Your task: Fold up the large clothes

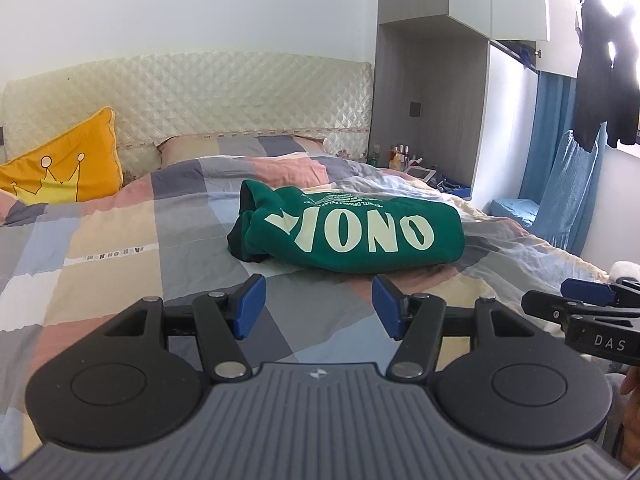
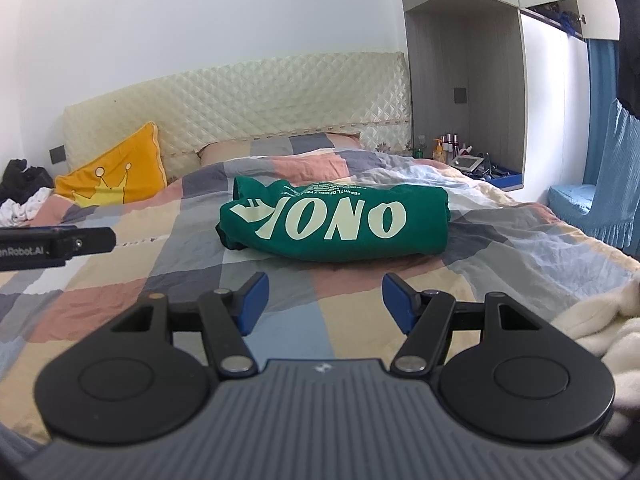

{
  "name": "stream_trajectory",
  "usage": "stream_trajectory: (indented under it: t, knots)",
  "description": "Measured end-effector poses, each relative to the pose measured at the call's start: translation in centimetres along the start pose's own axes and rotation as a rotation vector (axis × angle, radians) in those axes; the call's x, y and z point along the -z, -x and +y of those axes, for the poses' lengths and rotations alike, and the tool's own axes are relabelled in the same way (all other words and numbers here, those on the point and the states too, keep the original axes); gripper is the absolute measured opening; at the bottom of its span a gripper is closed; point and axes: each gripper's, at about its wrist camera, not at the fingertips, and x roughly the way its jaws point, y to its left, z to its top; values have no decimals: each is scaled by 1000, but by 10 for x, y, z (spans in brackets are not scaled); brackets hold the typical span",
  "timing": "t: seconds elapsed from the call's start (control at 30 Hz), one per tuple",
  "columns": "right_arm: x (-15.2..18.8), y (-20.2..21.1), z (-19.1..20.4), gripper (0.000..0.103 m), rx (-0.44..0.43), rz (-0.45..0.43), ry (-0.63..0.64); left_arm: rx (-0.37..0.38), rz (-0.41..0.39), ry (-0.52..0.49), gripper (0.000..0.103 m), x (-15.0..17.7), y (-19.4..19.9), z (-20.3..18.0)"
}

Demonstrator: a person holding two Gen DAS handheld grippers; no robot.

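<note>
Green top (image 1: 352,228), folded into compact bundle, lies mid-bed (image 1: 120,264), ahead of both grippers, long axis crosswise to their pointing line. Left gripper (image 1: 319,306) wide apart, empty. Right gripper (image 2: 325,304) wide apart, empty. Neither touches bundle; both near its front edge, neither clearly nearer. White garment (image 2: 600,320) beside right gripper

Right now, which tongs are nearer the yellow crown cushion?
Left. The left tongs hover on the side of the yellow crown cushion; the right tongs are beside them, farther from it. Neither touches it.
</note>
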Motion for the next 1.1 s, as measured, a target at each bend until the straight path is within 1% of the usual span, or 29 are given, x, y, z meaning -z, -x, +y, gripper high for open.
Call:
stream_trajectory:
  t: [0.23, 0.43, 0.5, 0.57, 0.6, 0.67, 0.77, 0.8, 0.83, 0.87, 0.9, 1.1]
  knots:
    - [-2, -2, -3, 66, 4, 6, -11, -4, 0, 23, 65, 2, 1, 2]
    - [-1, -2, -4, 66, 14, 8, -13, -5, 0, 32, 68, 4, 2, 1]
    - [-1, -3, -5, 66, 13, 11, -18, -8, 3, 29, 71, 5, 2, 1]
    - [-1, -4, -6, 66, 16, 14, -21, -9, 3, 28, 78, 5, 2, 1]
    - [0, -4, -6, 66, 17, 15, -22, -6, 3, 30, 79, 5, 2, 1]
    - [0, -4, -6, 66, 18, 17, -22, 0, 6, 38, 89, 6, 2, 2]
    - [-2, -8, -7, 69, 17, 30, -27, -3, 11, 43, 94, 7, 2, 2]
    - [-2, -9, -7, 73, 16, 35, -30, -6, 11, 44, 95, 7, 2, 3]
    - [-2, -8, -7, 80, 16, 35, -34, -7, 10, 47, 96, 8, 2, 3]
    - [-1, -7, -7, 93, 16, 27, -37, -7, 12, 51, 97, 8, 2, 3]
    - [-1, -6, -6, 102, 16, 17, -36, -5, 14, 55, 98, 8, 2, 4]
    - [-1, -7, -6, 103, 24, 15, -27, -17, 18, 59, 100, 10, 3, 5]
